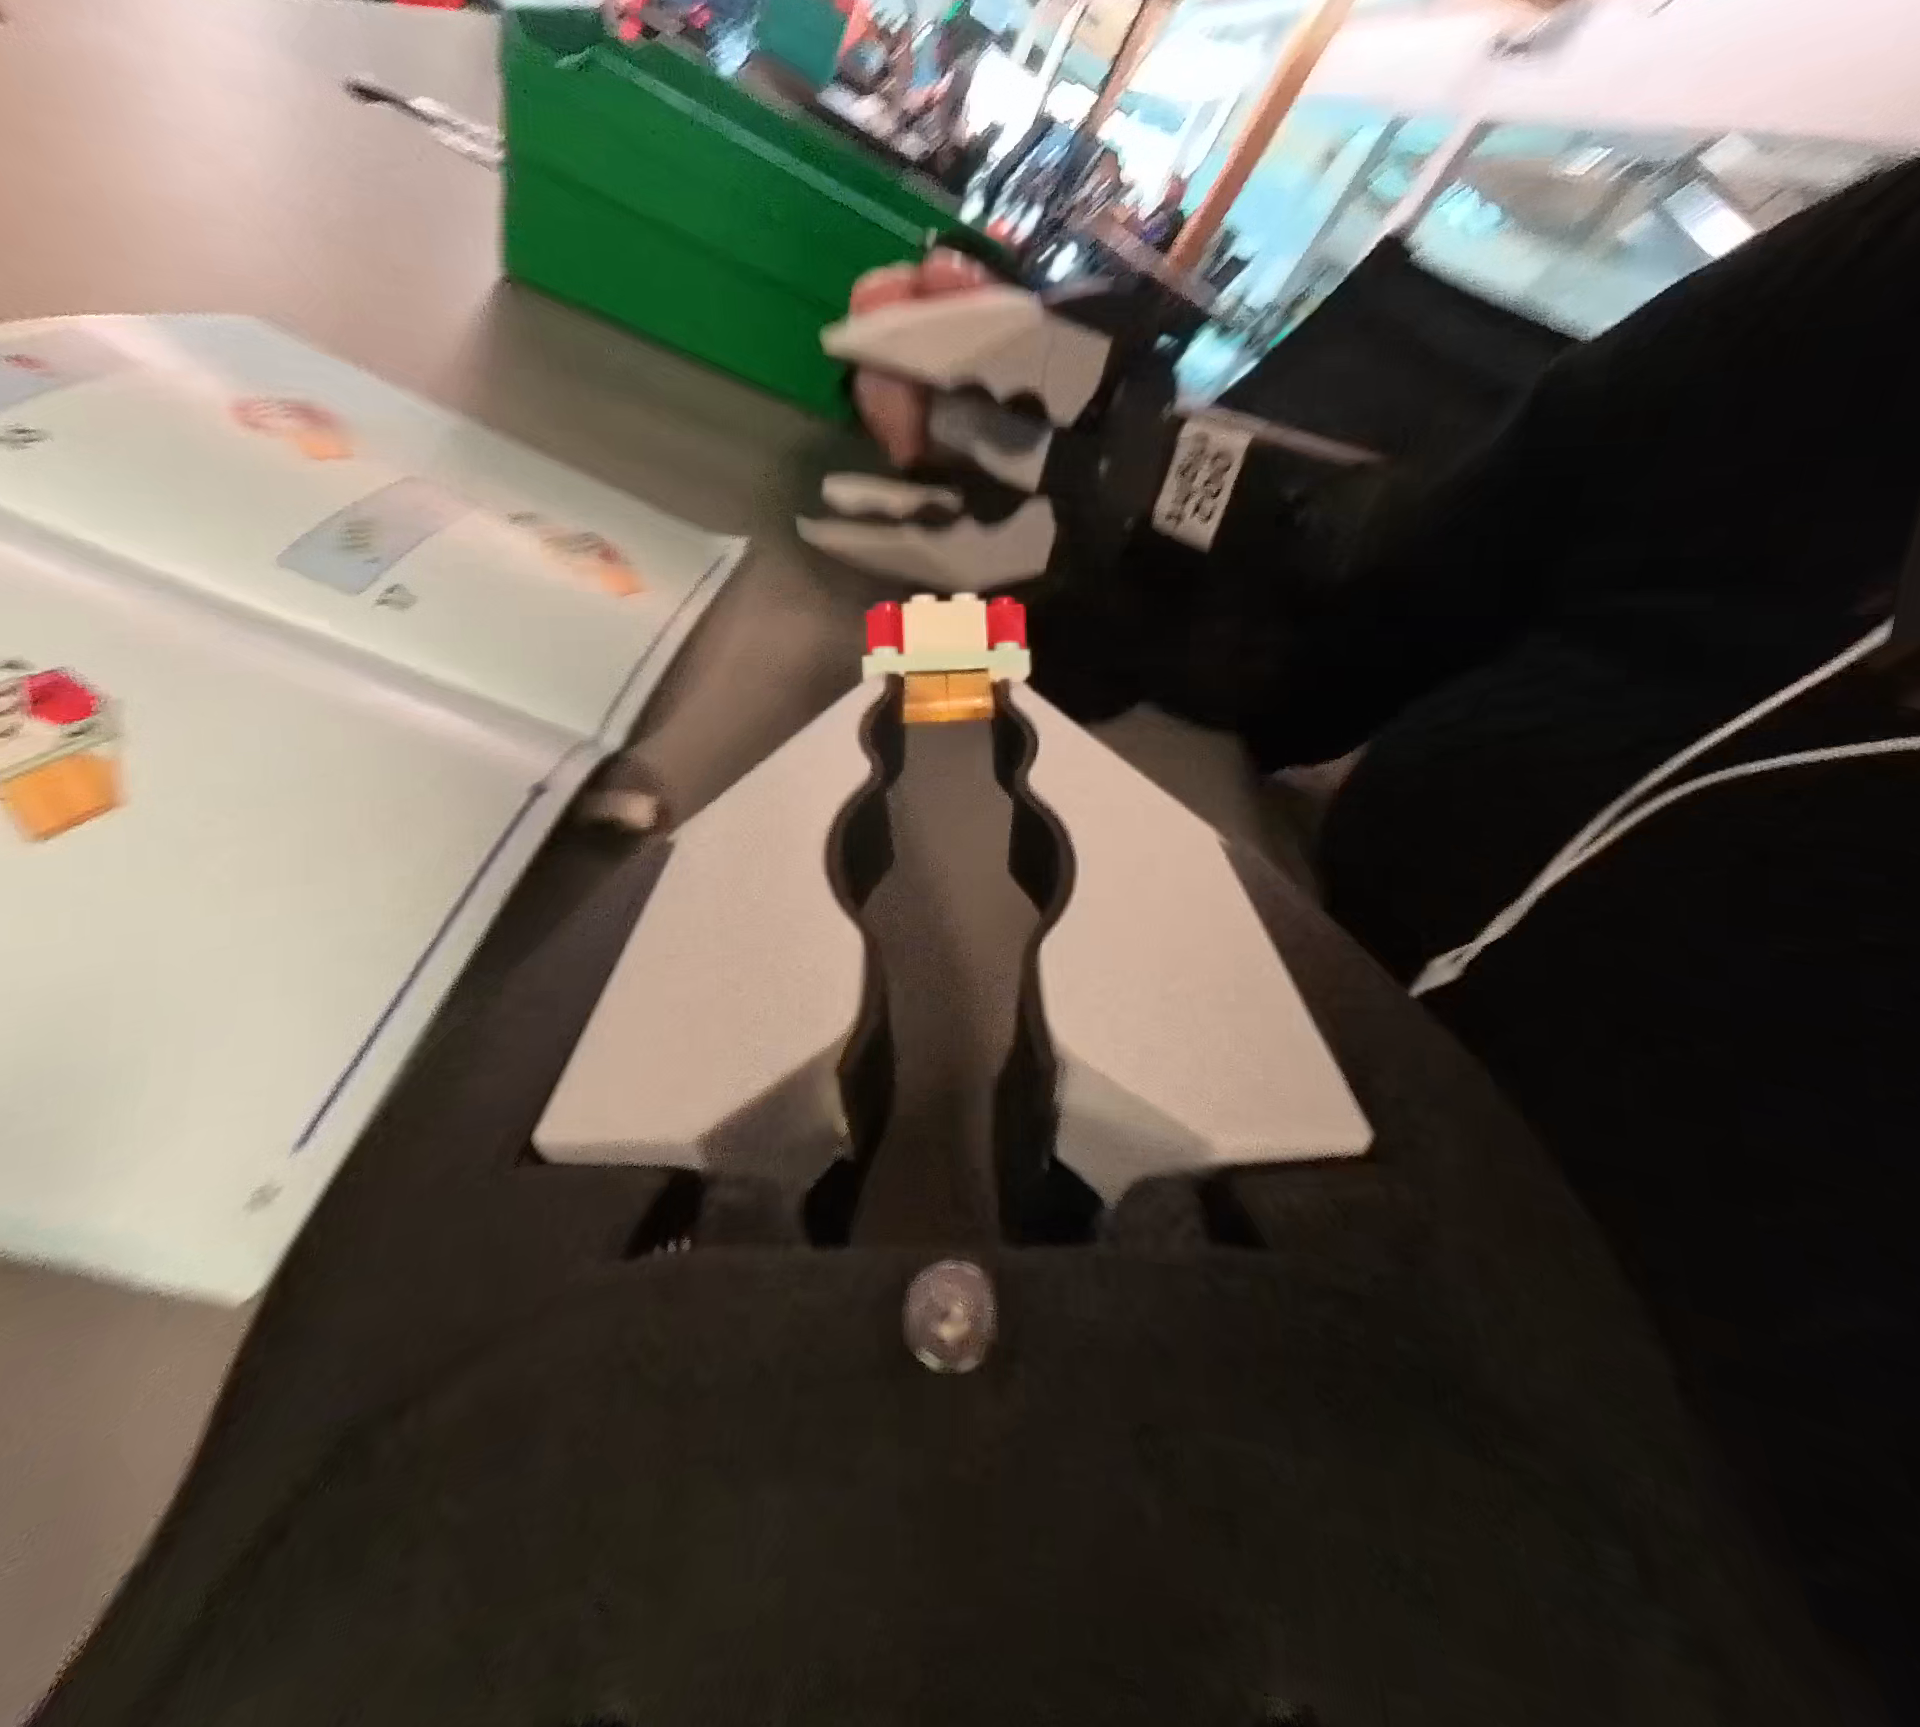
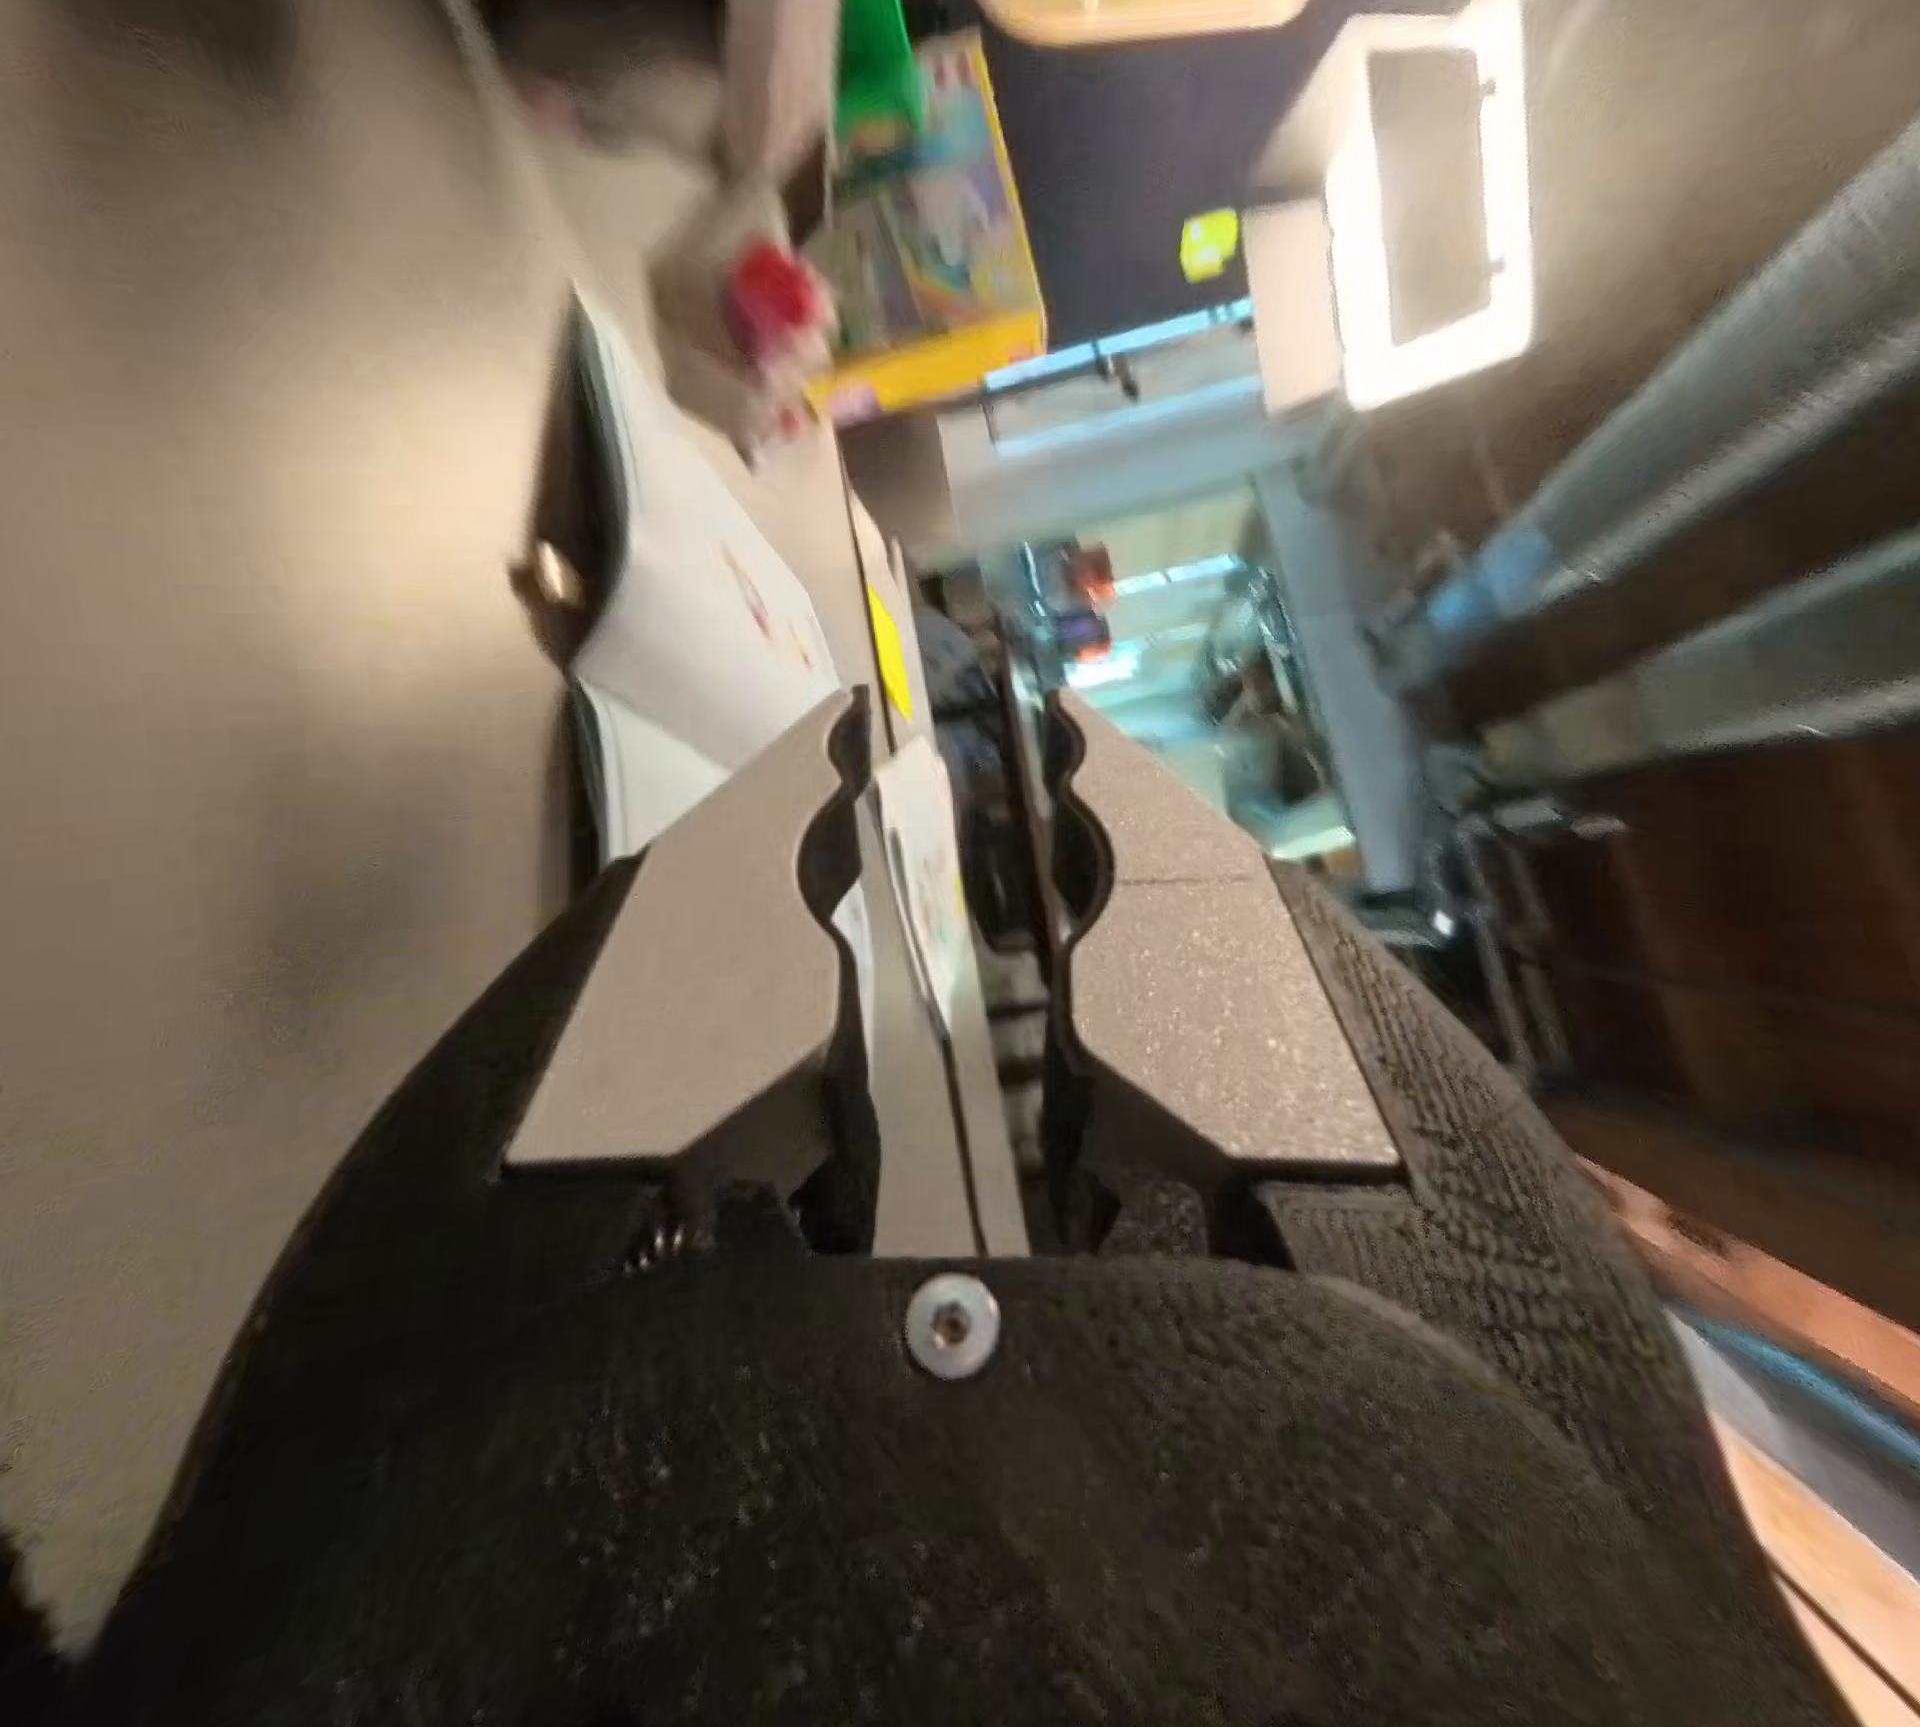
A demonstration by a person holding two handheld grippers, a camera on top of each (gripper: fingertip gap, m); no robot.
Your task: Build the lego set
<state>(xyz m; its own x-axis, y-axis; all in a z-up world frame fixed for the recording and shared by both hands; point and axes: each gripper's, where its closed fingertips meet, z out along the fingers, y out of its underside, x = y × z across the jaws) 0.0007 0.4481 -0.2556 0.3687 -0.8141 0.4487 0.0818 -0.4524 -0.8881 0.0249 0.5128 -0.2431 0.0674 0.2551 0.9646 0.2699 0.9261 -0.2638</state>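
Observation:
My left gripper (image 1: 945, 709) is shut on the orange base of a small lego build (image 1: 945, 638) and holds it above the table. The build has a white plate, a cream brick and red pieces on both sides. My right gripper (image 1: 831, 430), held by a hand, is just beyond the build with its jaws apart and nothing between them. In the right wrist view the right gripper (image 2: 956, 711) is open and empty. There the build (image 2: 774, 306) shows as a red blur off to the left of the fingers.
An open instruction booklet (image 1: 260, 638) lies on the grey table (image 1: 208, 150) at the left. A green bin (image 1: 665, 202) stands behind it. A yellow lego box (image 2: 935, 243) shows in the right wrist view. A person's dark sleeve (image 1: 1610, 638) fills the right. There is about 8 cm between the tips of the two grippers.

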